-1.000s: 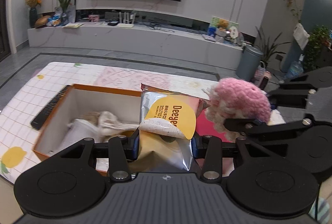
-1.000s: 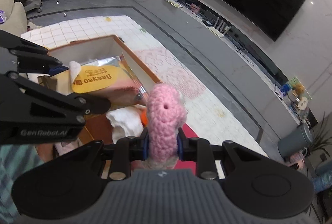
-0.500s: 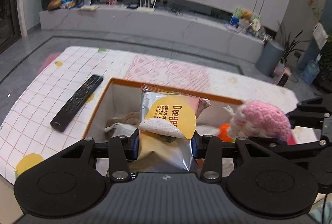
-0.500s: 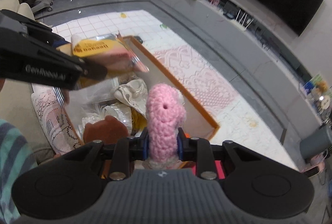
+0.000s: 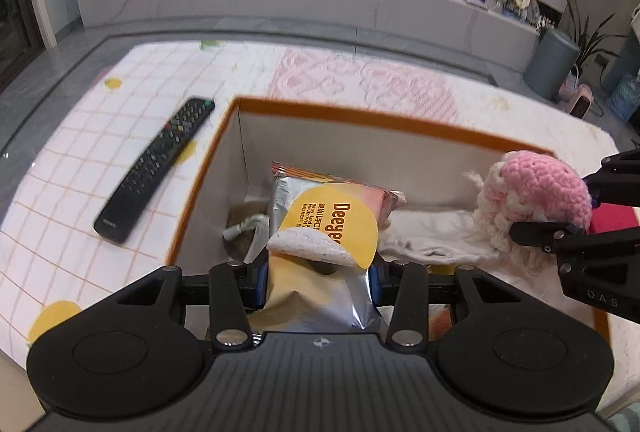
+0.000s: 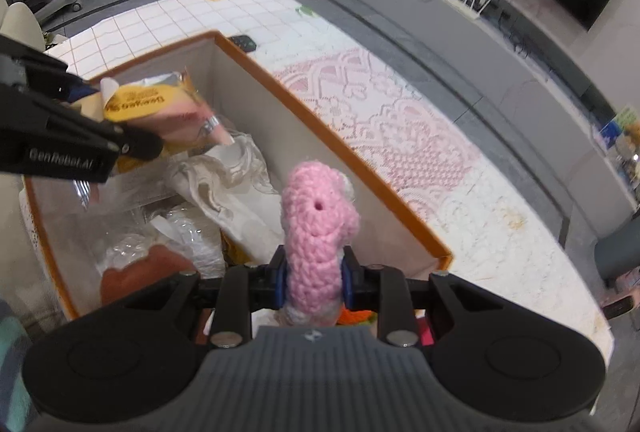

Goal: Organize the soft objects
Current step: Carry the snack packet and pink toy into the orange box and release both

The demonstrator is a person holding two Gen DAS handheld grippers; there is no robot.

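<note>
I see box [image 5: 400, 122] far end open above white cloth [image 5: 424, 236]; near end crowded; remote [image 5: 156, 164] flanks left wall.

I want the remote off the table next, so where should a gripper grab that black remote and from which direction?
Grip the remote across its narrow width near mid-length, coming straight down. It lies flat on the tablecloth beside the orange-rimmed box, long sides exposed. Both grippers are occupied.

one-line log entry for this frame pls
left claw: shut on wipes pack over box | right claw: shut on pink crochet toy over box | nothing released | remote: on table, left of box
</note>
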